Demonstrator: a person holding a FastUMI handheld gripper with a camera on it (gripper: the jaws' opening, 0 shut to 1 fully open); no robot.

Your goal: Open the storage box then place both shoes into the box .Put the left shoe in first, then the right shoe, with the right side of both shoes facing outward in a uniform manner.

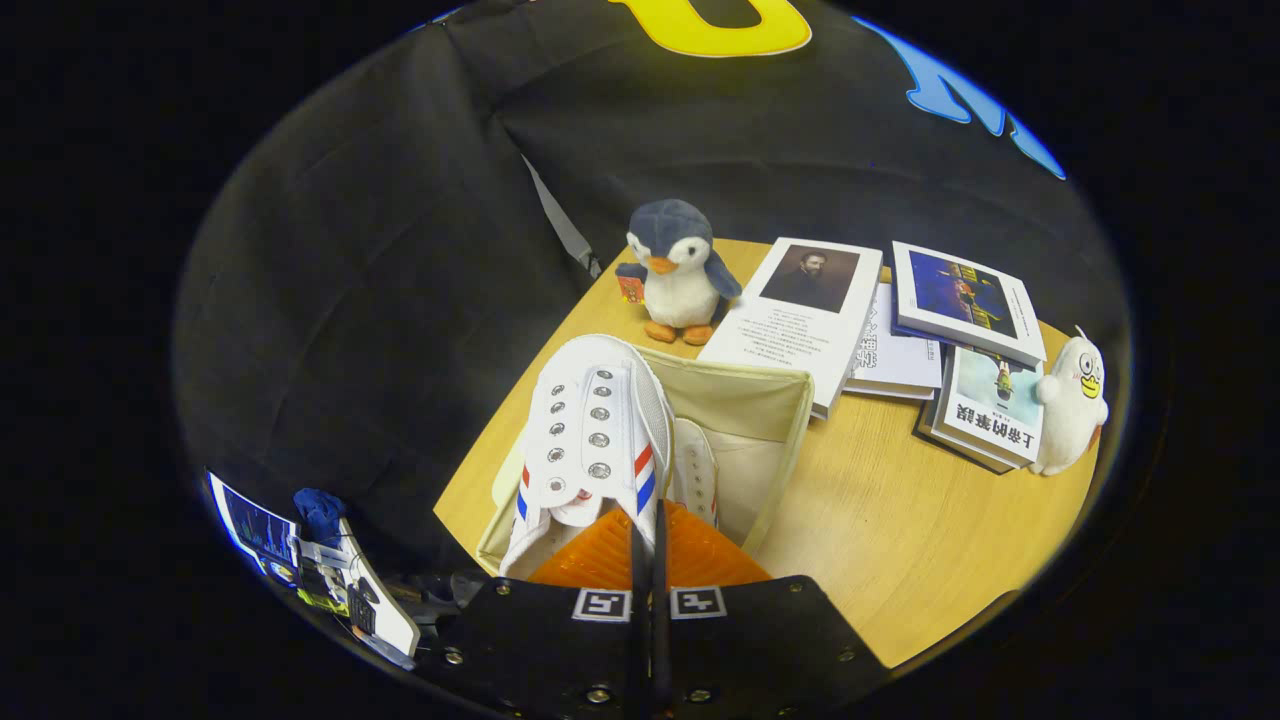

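Two shoes [598,440], one box [780,400], two plush toys [677,270], perhaps five books [805,320].

The place is a staged recording booth, not a lived-in room: black cloth [400,250] hangs as the wall close behind a small wooden table [900,540]. The table carries household props: a plush penguin [680,270], stacked books [900,330], a white duck toy [1072,405], and a fabric storage box [770,400] with white shoes [595,440].
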